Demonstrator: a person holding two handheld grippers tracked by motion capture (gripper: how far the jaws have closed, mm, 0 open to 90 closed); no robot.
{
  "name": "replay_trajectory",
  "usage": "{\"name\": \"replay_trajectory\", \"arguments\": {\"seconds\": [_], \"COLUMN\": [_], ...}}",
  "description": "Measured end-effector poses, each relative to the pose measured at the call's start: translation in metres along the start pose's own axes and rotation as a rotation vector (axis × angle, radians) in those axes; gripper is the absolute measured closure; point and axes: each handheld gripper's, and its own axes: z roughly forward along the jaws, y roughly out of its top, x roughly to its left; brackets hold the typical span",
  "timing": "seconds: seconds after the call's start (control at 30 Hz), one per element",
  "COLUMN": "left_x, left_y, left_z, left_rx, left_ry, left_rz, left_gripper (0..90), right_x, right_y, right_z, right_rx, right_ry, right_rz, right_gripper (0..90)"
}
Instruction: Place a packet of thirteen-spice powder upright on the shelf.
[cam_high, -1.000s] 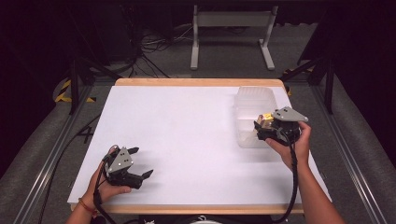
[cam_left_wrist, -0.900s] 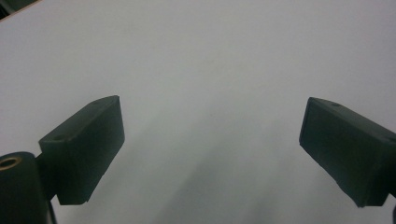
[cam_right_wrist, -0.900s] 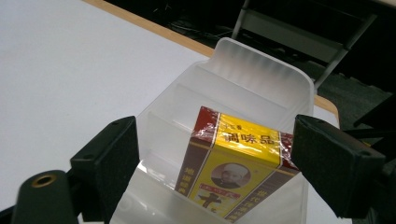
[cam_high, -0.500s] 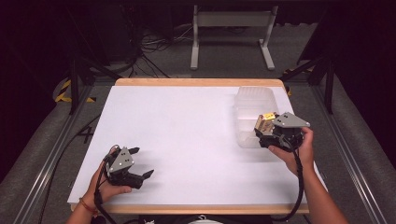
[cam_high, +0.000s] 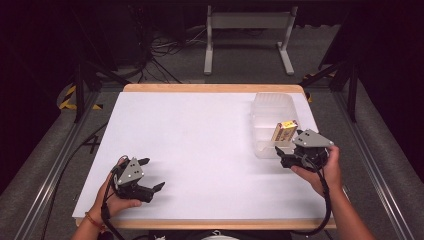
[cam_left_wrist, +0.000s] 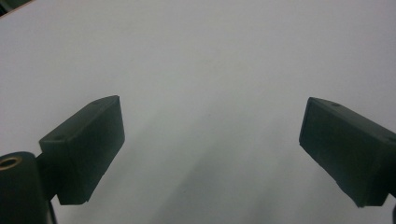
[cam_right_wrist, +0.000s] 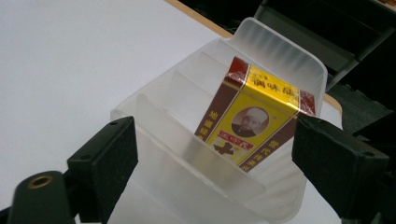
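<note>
- White bench (cam_high: 200, 145), dark room behind.
- Yellow carton (cam_right_wrist: 252, 116) is being seen leaning tilted in the clear bin (cam_right_wrist: 280, 51).
- Right gripper (cam_high: 281, 152) fingers released, having just been opening, carton not pinched.
- Left gripper (cam_high: 152, 175) fingers spread, empty.
- Carton is being judged light, stiff, crushable: to be taken across its flat side faces.

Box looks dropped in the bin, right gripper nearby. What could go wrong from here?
1. The yellow-and-maroon cardboard box leans tilted on a divider of the translucent plastic bin, not seated; a nudge may tip it.
2. The right gripper, jaws open and just widened, sits close to the bin's near wall; it could catch the rim and shift the light bin.
3. The bin stands near the white table's right edge, so a push could slide it off.
</note>
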Motion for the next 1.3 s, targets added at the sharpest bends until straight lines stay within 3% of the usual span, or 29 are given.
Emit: {"name": "replay_trajectory", "arguments": {"seconds": [0.57, 0.83, 0.97, 1.3], "left_x": [0.000, 0.000, 0.000, 0.000], "left_y": [0.000, 0.001, 0.001, 0.002], "left_z": [-0.001, 0.000, 0.001, 0.003], "left_rx": [-0.001, 0.000, -0.002, -0.003], "left_ry": [0.002, -0.006, -0.008, -0.019], "left_rz": [0.002, 0.012, 0.011, 0.010], "left_gripper": [7.5, 7.5, 7.5, 7.5], "right_x": [0.009, 0.012, 0.014, 0.014], "right_y": [-0.025, -0.044, -0.051, -0.078], "right_z": [-0.009, -0.008, -0.008, -0.015], "right_rx": [0.037, 0.057, 0.068, 0.037], "right_ry": [0.020, 0.036, 0.035, 0.039], "right_rz": [-0.085, -0.092, -0.091, -0.012], "right_gripper": [13.1, 12.6, 12.5, 12.5]}}
